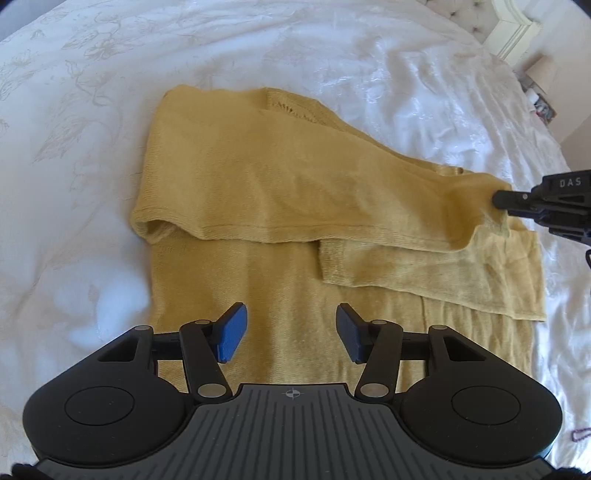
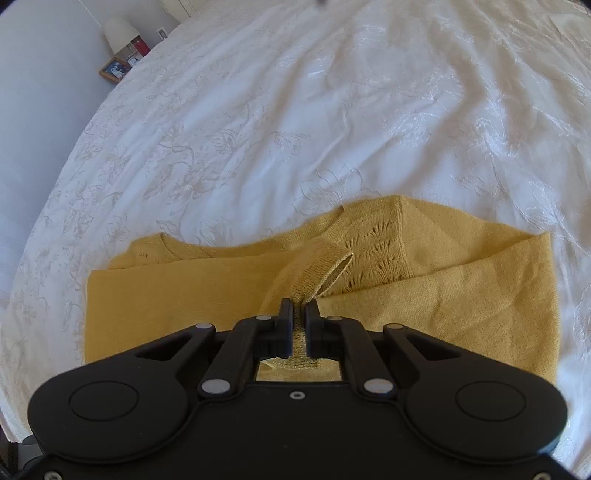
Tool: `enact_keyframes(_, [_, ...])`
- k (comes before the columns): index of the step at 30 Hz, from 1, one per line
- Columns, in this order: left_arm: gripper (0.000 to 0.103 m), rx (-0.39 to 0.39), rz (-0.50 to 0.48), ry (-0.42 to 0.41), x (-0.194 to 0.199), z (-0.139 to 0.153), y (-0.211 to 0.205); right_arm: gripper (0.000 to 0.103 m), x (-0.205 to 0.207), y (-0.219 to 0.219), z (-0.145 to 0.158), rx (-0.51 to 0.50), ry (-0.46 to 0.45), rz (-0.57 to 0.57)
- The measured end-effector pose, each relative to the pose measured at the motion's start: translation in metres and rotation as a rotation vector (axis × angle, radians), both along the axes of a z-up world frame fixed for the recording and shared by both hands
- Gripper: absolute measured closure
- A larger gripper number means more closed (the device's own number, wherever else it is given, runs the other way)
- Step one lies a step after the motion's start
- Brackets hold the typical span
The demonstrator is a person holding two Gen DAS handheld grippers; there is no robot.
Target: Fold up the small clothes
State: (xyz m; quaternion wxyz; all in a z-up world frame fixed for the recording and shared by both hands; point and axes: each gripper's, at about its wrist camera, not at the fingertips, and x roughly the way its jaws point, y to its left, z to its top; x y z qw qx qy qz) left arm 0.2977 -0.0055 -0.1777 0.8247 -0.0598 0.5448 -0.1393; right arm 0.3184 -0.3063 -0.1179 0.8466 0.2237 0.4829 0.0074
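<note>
We have one garment in work: a mustard-yellow knit sweater (image 1: 258, 184) lying on a white embroidered bedspread (image 1: 92, 110), well inside the bed's edges. Its body lies flat. One sleeve (image 1: 424, 258) is already folded across the body, its cuff end resting flat on the knit. A second layer of fabric lies over it, running from the left fold edge to the right, where its cuff (image 2: 325, 269) is lifted off the surface.

The right gripper (image 2: 299, 314) is pressed together on that ribbed cuff; the knit band shows pinched between the jaws in the right wrist view, and from the left wrist view the same gripper (image 1: 502, 201) holds the fabric's end raised. The left gripper (image 1: 291, 332) hovers over the lower body of the sweater with its blue pads (image 1: 232, 332) spread, nothing between them and no contact visible.

Our judgement: sleeve folding is about midway. The held sleeve is not yet laid down, and the body has no crosswise fold yet. A lamp (image 2: 118, 31) stands off the bed, irrelevant.
</note>
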Motion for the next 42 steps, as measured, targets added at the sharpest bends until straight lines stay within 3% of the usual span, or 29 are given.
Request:
enact_keyframes(6, [0.051,-0.048,-0.025,-0.010,0.008,-0.001,-0.022,0.091,0.008,-0.003,0.038,0.016,-0.075,0.026])
enact_keyframes(10, [0.051,-0.055,-0.039,-0.012,0.013,-0.004,-0.033,0.091,0.007,-0.007,0.024,-0.030,-0.033,0.024])
enact_keyframes(14, [0.051,-0.055,-0.047,-0.008,0.020,-0.009,-0.041,0.091,-0.005,-0.013,0.011,-0.002,0.002,-0.004])
enact_keyframes(23, [0.051,-0.083,0.052,0.025,0.028,-0.021,-0.034,0.091,0.000,-0.014,0.038,0.040,-0.073,-0.008])
enact_keyframes(31, [0.052,-0.081,0.054,0.029,0.034,-0.025,-0.037,0.091,0.002,-0.008,0.030,0.037,-0.050,0.015])
enact_keyframes(33, [0.074,-0.087,0.046,0.022,0.037,-0.027,-0.039,0.091,0.001,-0.008,0.029,0.037,-0.046,0.012])
enact_keyframes(34, [0.097,-0.113,0.042,0.024,0.038,-0.027,-0.038,0.091,0.000,-0.009,0.030,0.038,-0.047,0.009])
enact_keyframes(35, [0.096,-0.127,0.048,0.025,0.040,-0.027,-0.036,0.091,-0.001,-0.010,0.031,0.040,-0.051,0.008])
enact_keyframes(39, [0.096,-0.045,0.058,-0.087,0.034,-0.005,-0.036,0.091,-0.004,-0.014,0.047,0.062,-0.092,-0.006])
enact_keyframes(42, [0.096,-0.055,0.106,-0.123,0.029,0.015,-0.021,0.091,-0.009,-0.021,0.064,0.064,-0.135,-0.027])
